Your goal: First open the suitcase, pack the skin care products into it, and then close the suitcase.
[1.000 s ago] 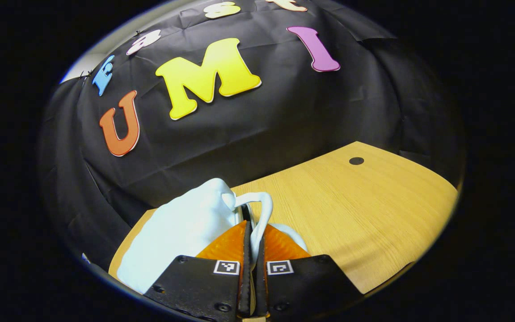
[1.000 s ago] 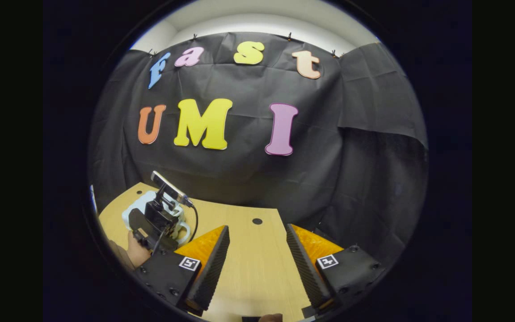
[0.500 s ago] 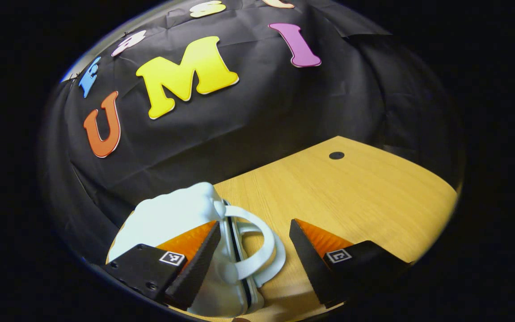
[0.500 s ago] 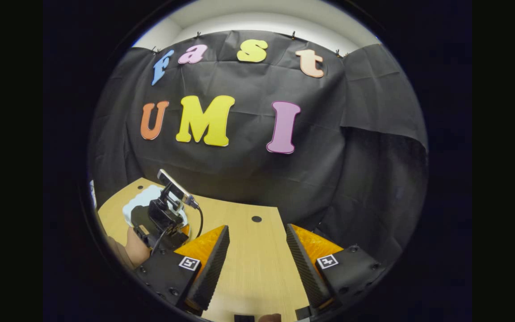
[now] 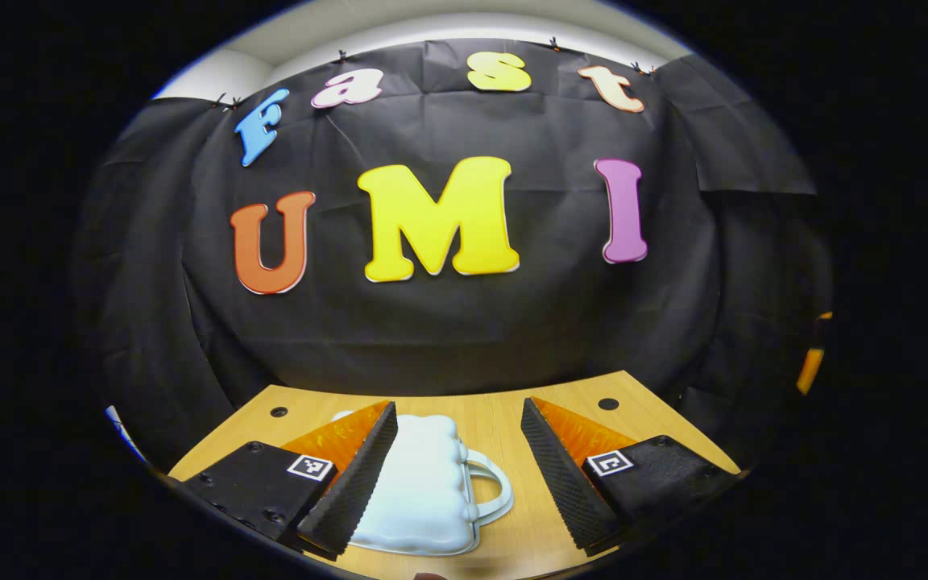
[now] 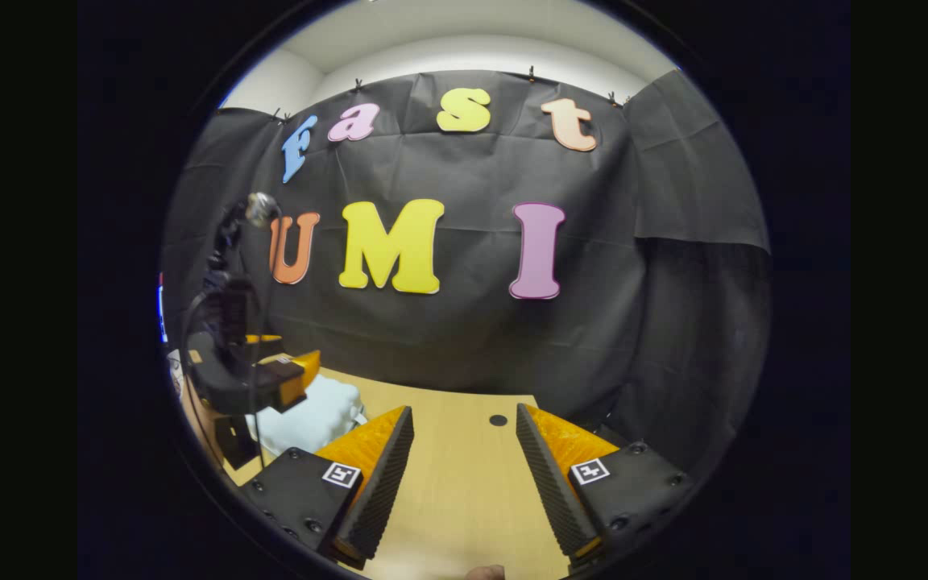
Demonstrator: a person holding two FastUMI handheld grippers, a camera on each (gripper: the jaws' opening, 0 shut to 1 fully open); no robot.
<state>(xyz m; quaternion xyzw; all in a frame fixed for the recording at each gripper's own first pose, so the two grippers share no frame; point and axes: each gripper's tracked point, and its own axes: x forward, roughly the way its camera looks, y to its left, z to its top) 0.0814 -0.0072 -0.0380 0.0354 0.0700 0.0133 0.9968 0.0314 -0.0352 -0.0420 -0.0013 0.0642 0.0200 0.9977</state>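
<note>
Looks like the wrap-up: the pale blue suitcase (image 5: 424, 487) lies closed near the desk's (image 5: 561, 407) front-left edge, left gripper (image 5: 457, 475) wide open above it, right gripper (image 6: 464, 475) wide open, so nothing's left to do.

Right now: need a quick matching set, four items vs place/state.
Items:
1. suitcase
2. left tool
3. right tool
4. suitcase handle

States:
A. open over bare table
B. pale blue, lying shut on the table
C. open above the suitcase, not touching
D. white loop pointing right in the left gripper view

Pairs: 1-B, 2-C, 3-A, 4-D
</note>
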